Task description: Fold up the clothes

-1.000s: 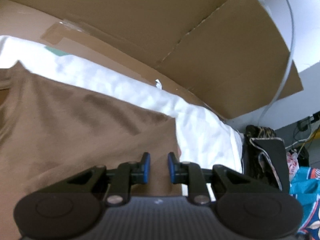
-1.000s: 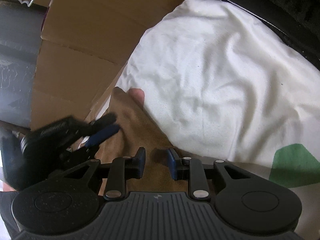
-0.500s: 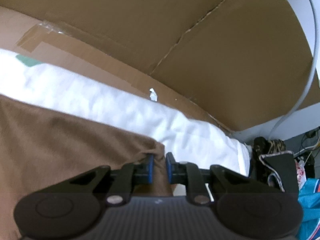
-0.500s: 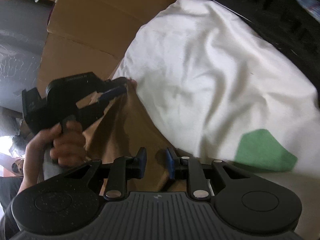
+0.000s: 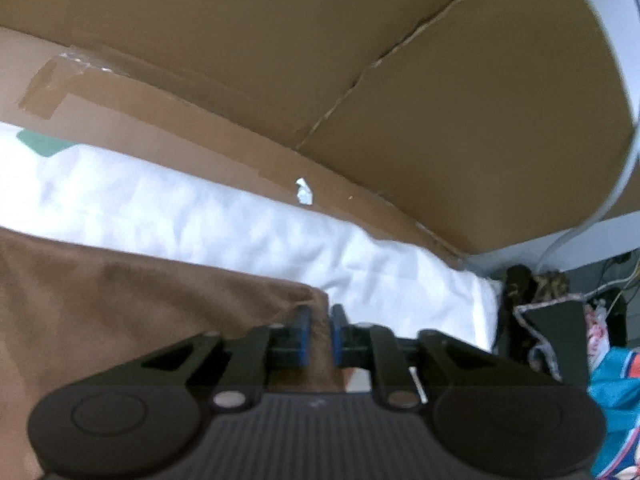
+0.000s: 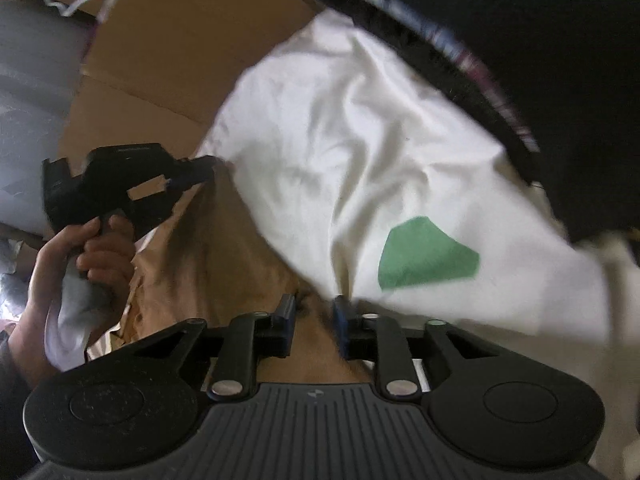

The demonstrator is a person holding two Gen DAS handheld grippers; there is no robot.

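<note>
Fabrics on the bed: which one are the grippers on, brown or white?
The brown garment. Its corner sits between the left gripper fingers, which are opening, while the white sheet with green patches lies flat underneath, ungripped.

A white sheet (image 5: pixel 224 220) covers the surface. A brown garment (image 5: pixel 132 304) lies on its near side. Cardboard (image 5: pixel 280 80) stands beyond.

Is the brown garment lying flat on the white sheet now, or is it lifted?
Lifted at one edge: the brown garment hangs stretched between the left gripper and right gripper, above the white sheet.
</note>
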